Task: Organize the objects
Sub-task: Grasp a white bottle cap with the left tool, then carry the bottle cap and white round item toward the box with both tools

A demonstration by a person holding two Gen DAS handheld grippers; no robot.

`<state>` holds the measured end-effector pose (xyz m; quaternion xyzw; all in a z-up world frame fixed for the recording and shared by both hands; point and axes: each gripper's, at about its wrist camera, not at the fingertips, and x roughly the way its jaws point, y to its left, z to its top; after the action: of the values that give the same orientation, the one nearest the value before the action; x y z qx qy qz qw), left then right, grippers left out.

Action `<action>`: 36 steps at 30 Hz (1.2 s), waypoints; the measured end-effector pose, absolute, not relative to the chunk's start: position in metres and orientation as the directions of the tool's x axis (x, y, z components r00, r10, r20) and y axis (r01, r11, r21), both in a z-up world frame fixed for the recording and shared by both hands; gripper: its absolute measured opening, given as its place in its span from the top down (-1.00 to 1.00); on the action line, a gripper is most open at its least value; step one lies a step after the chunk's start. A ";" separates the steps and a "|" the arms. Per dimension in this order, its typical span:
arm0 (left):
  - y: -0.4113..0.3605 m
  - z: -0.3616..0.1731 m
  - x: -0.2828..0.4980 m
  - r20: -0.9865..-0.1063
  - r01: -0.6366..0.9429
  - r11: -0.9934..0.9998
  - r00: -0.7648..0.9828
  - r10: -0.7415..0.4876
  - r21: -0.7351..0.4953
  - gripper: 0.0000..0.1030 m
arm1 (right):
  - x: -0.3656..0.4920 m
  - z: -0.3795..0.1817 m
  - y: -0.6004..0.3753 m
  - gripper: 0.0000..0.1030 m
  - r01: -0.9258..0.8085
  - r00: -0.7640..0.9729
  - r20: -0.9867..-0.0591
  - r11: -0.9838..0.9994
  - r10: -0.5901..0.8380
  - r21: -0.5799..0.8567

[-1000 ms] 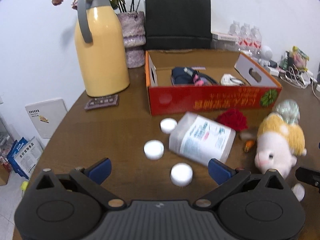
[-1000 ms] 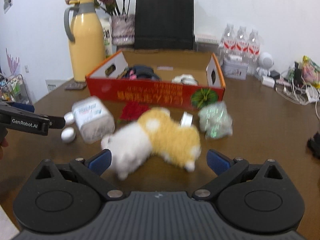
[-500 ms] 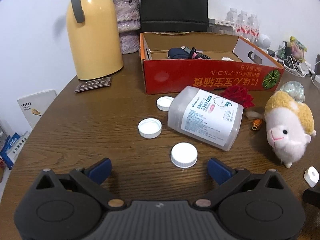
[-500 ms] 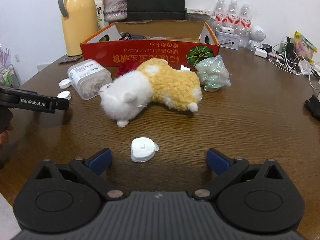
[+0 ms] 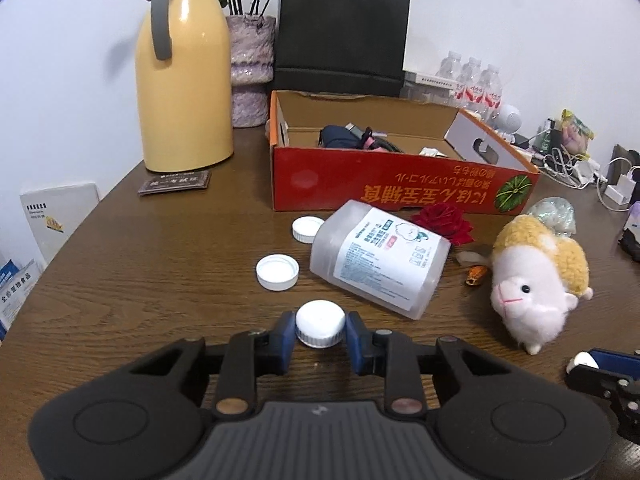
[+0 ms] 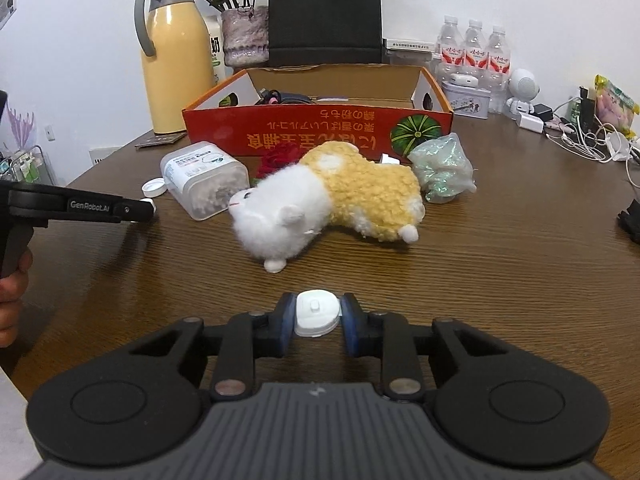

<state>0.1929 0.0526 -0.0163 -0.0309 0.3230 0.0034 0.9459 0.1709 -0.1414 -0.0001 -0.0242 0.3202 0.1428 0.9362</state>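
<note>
A white screw cap rests on the brown table between the blue pads of my left gripper. Its jaws are closing and the pads touch the cap's sides. A small white plastic clip lies on the table between the pads of my right gripper, whose jaws are closing and pressing on it too. Behind stands the red cardboard box, open on top with a few items inside. A plush sheep, a clear jar on its side and two more caps lie in front of it.
A yellow thermos, a vase and a black paper bag stand behind the box. A red rose and a crumpled green wrapper lie by the box front. Water bottles and cables crowd the far right. A person's hand holds the left gripper.
Both grippers went from wide open to closed around small white items: the left around the cap, the right around the clip. The right gripper pulled back from the plush toward the clip.
</note>
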 end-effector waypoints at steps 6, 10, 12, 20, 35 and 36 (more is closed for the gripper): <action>0.050 -0.005 0.182 -0.584 -0.021 0.998 0.812 -0.015 -0.056 0.50 | 0.169 0.007 -0.144 0.51 -0.283 0.769 -0.585 0.958 0.257 0.048; 0.047 0.002 0.177 -0.567 -0.024 0.998 0.824 -0.008 -0.050 0.50 | 0.168 0.013 -0.145 0.51 -0.287 0.780 -0.569 0.957 0.261 0.046; 0.046 0.005 0.175 -0.561 -0.024 0.998 0.828 -0.009 -0.052 0.50 | 0.168 0.017 -0.146 0.51 -0.291 0.785 -0.560 0.956 0.266 0.045; 0.036 0.011 0.172 -0.559 -0.023 0.999 0.829 -0.007 -0.047 0.50 | 0.171 0.030 -0.148 0.50 -0.310 0.801 -0.528 0.950 0.282 0.038; 0.011 0.033 0.189 -0.520 -0.013 0.999 0.854 -0.007 -0.034 0.50 | 0.196 0.053 -0.148 0.50 -0.348 0.822 -0.464 0.936 0.330 0.049; 0.009 0.033 0.191 -0.520 -0.012 0.999 0.854 -0.007 -0.033 0.50 | 0.198 0.055 -0.148 0.50 -0.349 0.824 -0.459 0.936 0.331 0.049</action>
<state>0.1914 0.0090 0.0333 -0.0176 0.2701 0.0014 0.9627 0.1984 -0.1485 0.0546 -0.0184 0.2370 0.1781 0.9549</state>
